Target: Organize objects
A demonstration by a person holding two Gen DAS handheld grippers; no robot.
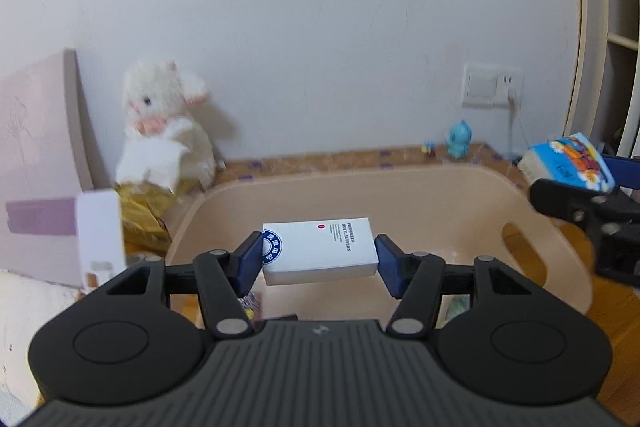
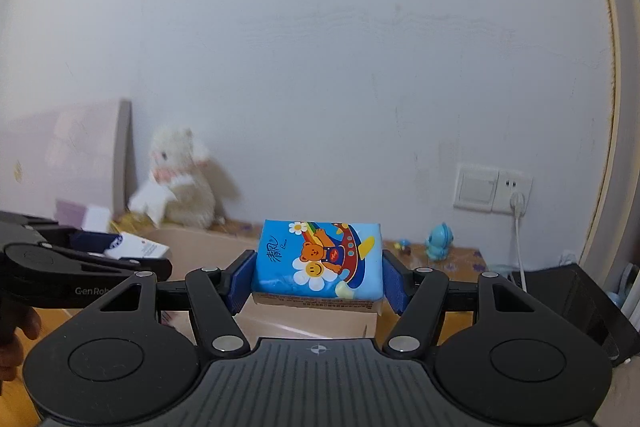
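Observation:
My left gripper (image 1: 318, 259) is shut on a white box (image 1: 320, 249) with a blue round logo and holds it above the inside of a beige plastic basin (image 1: 400, 195). My right gripper (image 2: 318, 279) is shut on a blue tissue pack (image 2: 320, 259) with a cartoon bear, held in the air near the basin's right side. The tissue pack also shows at the right edge of the left wrist view (image 1: 568, 165). The white box and left gripper show at the left of the right wrist view (image 2: 136, 247).
A white plush rabbit (image 1: 168, 123) sits against the wall behind the basin, with a gold packet (image 1: 144, 215) and a pink-and-white box (image 1: 60, 223) to its left. A small blue figurine (image 1: 460, 139) stands by the wall socket (image 1: 492, 87). A black case (image 2: 576, 303) lies at right.

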